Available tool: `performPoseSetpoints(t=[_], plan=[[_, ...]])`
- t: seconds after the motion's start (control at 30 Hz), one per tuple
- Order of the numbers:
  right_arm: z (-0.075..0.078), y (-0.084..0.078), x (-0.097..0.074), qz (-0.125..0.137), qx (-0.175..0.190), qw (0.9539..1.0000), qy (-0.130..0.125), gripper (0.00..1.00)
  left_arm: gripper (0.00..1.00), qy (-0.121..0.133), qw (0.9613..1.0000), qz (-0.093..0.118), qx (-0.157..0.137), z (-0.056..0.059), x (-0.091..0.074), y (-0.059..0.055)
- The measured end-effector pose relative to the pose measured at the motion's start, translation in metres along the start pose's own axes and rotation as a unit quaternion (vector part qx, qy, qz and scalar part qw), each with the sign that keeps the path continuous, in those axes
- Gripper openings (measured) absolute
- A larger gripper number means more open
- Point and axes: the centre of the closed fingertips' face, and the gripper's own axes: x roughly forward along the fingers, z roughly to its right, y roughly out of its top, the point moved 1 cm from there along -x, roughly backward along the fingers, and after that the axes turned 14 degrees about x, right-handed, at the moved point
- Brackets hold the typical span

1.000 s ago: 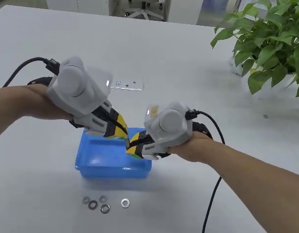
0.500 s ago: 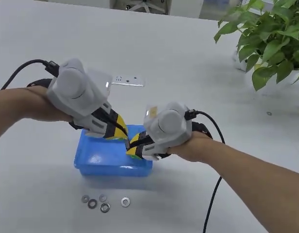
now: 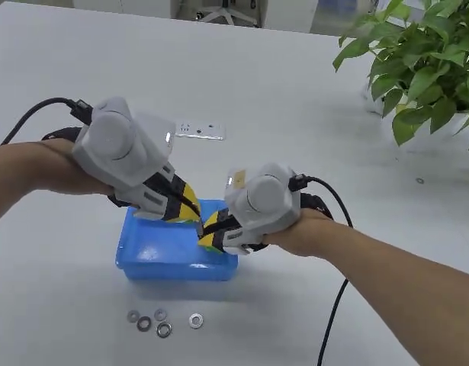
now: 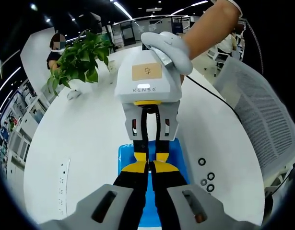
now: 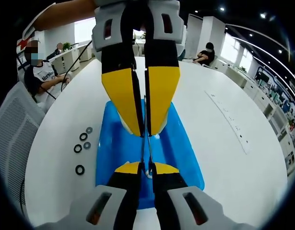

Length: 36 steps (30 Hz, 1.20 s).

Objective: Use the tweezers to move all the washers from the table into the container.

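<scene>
Five washers [image 3: 164,329] well apart from fingers [image 3: 182,201]

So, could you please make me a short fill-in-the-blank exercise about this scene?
The table holds ____ washers. The container is ____ in colour. The left claw and right claw face each other above the ____.
Missing: five; blue; container.

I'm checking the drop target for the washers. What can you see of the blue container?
The blue container is a shallow, open, rectangular tray with rounded corners, glossy like plastic. It sits flat on the white table. The left gripper and right gripper meet above it, pinching thin tweezers. Washers lie beside it, apart.
</scene>
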Motion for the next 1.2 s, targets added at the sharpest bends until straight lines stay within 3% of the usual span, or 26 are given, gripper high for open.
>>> performPoseSetpoints(t=[0.8, 1.2], plan=[[-0.017, 0.023, -0.029, 0.024, -0.014, 0.9992, -0.027, 0.10, 0.07, 0.013, 0.9997, -0.004, 0.020, 0.005, -0.028, 0.031], [-0.034, 0.029, -0.041, 0.033, -0.026, 0.9986, -0.032, 0.10, 0.07, 0.015, 0.9996, -0.001, 0.022, 0.017, -0.041, 0.045]])
